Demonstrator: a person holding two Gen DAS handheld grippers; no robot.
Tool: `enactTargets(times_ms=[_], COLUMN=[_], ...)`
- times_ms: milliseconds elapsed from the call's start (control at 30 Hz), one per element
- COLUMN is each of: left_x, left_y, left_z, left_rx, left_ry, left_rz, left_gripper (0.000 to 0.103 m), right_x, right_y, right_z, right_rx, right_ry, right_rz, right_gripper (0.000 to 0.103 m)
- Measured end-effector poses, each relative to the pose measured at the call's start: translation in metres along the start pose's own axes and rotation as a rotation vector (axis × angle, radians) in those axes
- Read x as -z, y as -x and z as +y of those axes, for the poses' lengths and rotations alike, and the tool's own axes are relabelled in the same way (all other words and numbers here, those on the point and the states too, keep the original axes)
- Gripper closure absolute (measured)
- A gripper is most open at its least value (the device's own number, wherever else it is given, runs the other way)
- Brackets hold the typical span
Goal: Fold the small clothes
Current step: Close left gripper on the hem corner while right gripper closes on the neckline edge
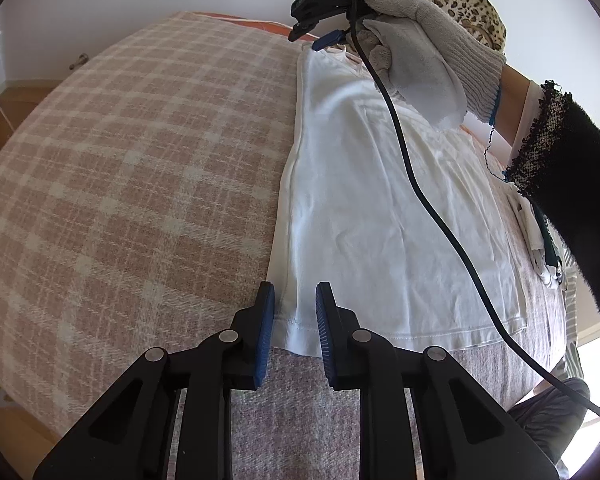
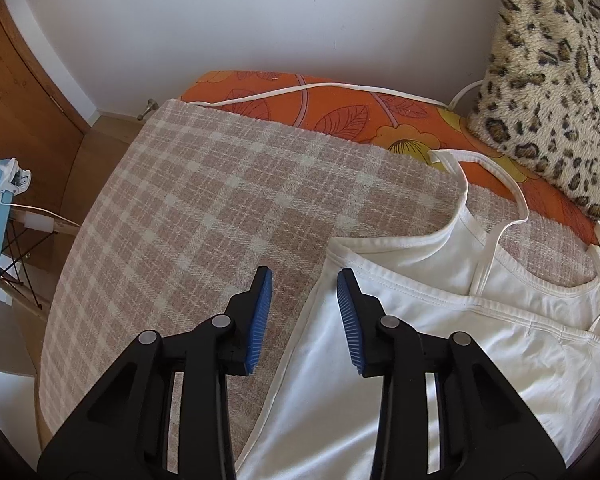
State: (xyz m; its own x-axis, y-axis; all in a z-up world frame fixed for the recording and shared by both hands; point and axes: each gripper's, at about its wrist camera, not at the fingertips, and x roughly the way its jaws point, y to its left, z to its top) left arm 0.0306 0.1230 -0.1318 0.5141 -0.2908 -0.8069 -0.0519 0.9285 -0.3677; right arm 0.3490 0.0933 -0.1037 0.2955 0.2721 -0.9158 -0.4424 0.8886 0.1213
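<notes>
A white strappy top (image 1: 380, 220) lies flat on a pink plaid blanket (image 1: 140, 180). My left gripper (image 1: 295, 316) points down at the top's near hem corner. The corner lies between its blue pads (image 1: 265, 320), which stand a little apart and do not press on it. Far up the garment, a gloved hand (image 1: 432, 40) holds my right gripper (image 1: 310, 38). In the right wrist view, my right gripper (image 2: 304, 292) is open over the top (image 2: 420, 340), astride its upper left side edge. Thin straps (image 2: 492, 240) trail toward the pillow.
An orange floral sheet (image 2: 340, 108) shows beyond the blanket (image 2: 220, 200), with a leopard-print cushion (image 2: 552, 80) at the back right. A black cable (image 1: 420, 200) hangs across the top. A black sleeve (image 1: 572, 200) and small folded whites (image 1: 536, 232) are at the right.
</notes>
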Motion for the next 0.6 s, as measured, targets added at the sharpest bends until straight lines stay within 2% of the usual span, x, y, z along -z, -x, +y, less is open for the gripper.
enactTargets(times_ms=[300,500,600], left_x=[0.0,-0.001,-0.001], left_y=[0.0,-0.002,-0.003], left_z=[0.003,0.001,0.003], left_rx=[0.017,0.005,-0.015], left_ry=[0.012,-0.01,-0.024], left_rz=[0.005,0.001,-0.009], left_gripper=[0.084,0.084,0.096], right_x=[-0.004,-0.005,-0.006], right_y=[-0.019,-0.027,-0.028], right_z=[0.008,0.004,0.002], right_rx=[0.066,0.084,0.081], right_ry=[0.043,0.042,0.03], right_rz=[0.036,0.052,0.053], right_gripper=[0.074,0.084,0.091])
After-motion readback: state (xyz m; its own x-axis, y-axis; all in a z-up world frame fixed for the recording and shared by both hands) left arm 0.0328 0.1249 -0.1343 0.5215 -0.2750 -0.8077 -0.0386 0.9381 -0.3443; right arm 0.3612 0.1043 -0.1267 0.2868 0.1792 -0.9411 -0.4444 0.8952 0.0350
